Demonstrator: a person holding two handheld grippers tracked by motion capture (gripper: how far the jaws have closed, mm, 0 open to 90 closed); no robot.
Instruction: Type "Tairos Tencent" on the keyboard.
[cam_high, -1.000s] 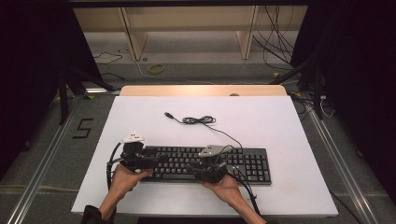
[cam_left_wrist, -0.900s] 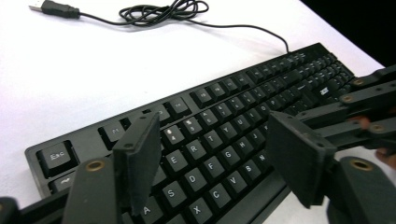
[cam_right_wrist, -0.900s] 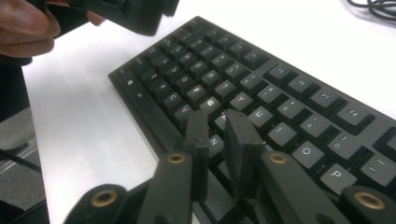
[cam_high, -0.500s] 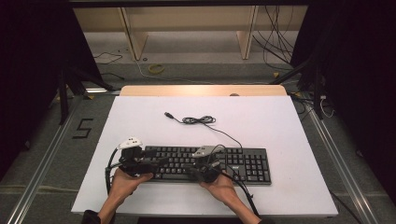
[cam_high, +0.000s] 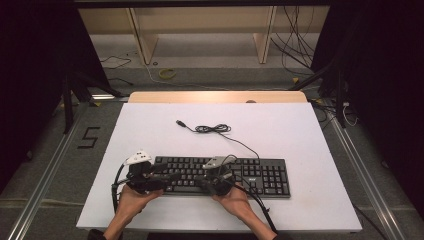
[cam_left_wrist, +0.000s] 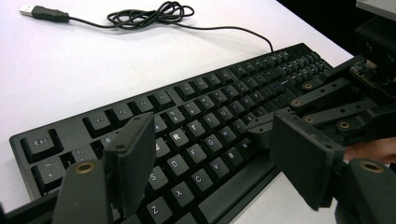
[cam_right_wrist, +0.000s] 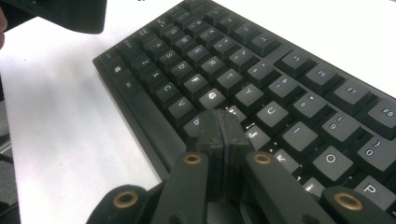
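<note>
A black keyboard (cam_high: 225, 175) lies flat near the front of the white table (cam_high: 300, 130), and its cable (cam_high: 212, 129) runs back to a loose coil and a USB plug. My left gripper (cam_high: 167, 180) hovers over the keyboard's left end. Its jaws have just been opening and now stand open (cam_left_wrist: 212, 140) above the letter keys (cam_left_wrist: 196, 121), with nothing between them. My right gripper (cam_high: 202, 181) points left over the middle keys. Its jaws have just been closing and its pads now meet, shut (cam_right_wrist: 219, 119) on nothing, low over the keys (cam_right_wrist: 261, 74). Its tip (cam_left_wrist: 261, 128) shows close to my left gripper's right pad.
The coiled cable (cam_left_wrist: 149, 11) lies on the table behind the keyboard. A wooden strip (cam_high: 215, 96) borders the far edge. Beyond it are shelf legs and loose cables on the floor. A "5" mark (cam_high: 90, 137) sits on the floor to the left.
The right gripper has edged a little left along the keyboard, toward the left gripper. The left gripper has shifted slightly nearer the front. The keyboard and cable lie as before.
</note>
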